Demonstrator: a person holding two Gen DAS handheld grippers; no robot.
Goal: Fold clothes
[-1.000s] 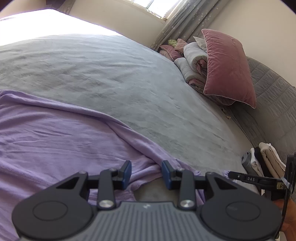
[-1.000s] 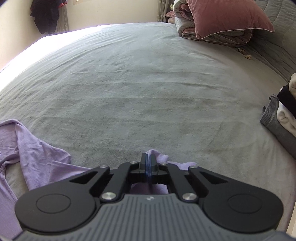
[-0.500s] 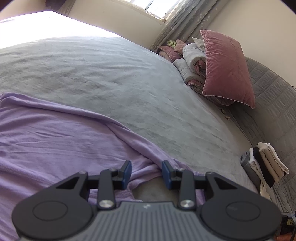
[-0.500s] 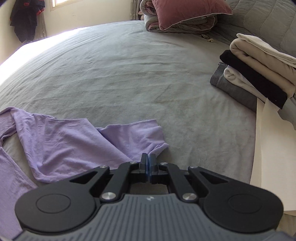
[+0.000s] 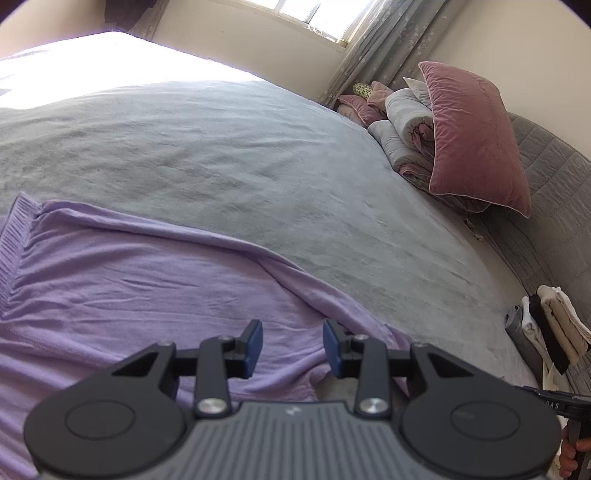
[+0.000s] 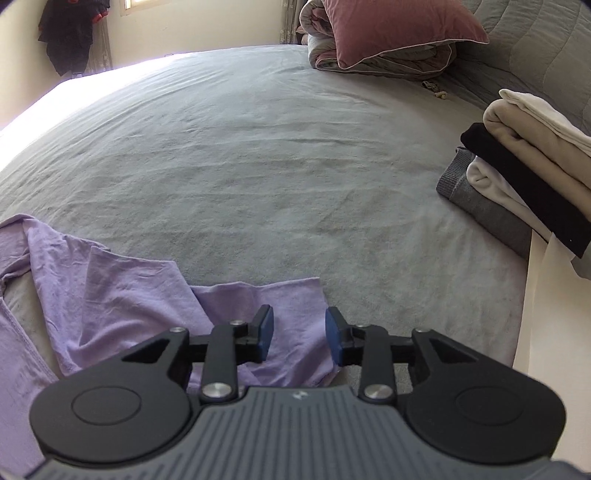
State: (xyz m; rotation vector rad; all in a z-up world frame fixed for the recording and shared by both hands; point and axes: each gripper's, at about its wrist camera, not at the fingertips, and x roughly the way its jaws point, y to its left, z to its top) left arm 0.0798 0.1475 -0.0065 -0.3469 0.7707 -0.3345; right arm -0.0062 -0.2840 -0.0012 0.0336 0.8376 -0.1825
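A lilac long-sleeved top [image 5: 140, 291] lies spread on the grey bedspread [image 5: 207, 155], its ribbed hem at the left edge. My left gripper [image 5: 292, 347] hovers over its near part with the jaws apart and no cloth pinched between them. In the right wrist view a sleeve of the lilac top [image 6: 258, 306] lies flat on the bed under my right gripper [image 6: 298, 338], whose jaws are opening; the pads stand clear of the cloth. The rest of the lilac top [image 6: 92, 280] bunches to the left.
A stack of folded clothes [image 6: 524, 173] in cream, black, white and grey sits at the bed's right edge. A dusty-pink pillow [image 6: 399, 26] rests on rolled quilts at the quilted headboard. Dark clothes [image 6: 70, 29] hang by the far wall. Bare grey bedspread [image 6: 266, 147] stretches ahead.
My right gripper, shut on the sleeve end before, carried it to the right and toward the near edge, then let it go; its jaws now stand apart. The left gripper barely moved.
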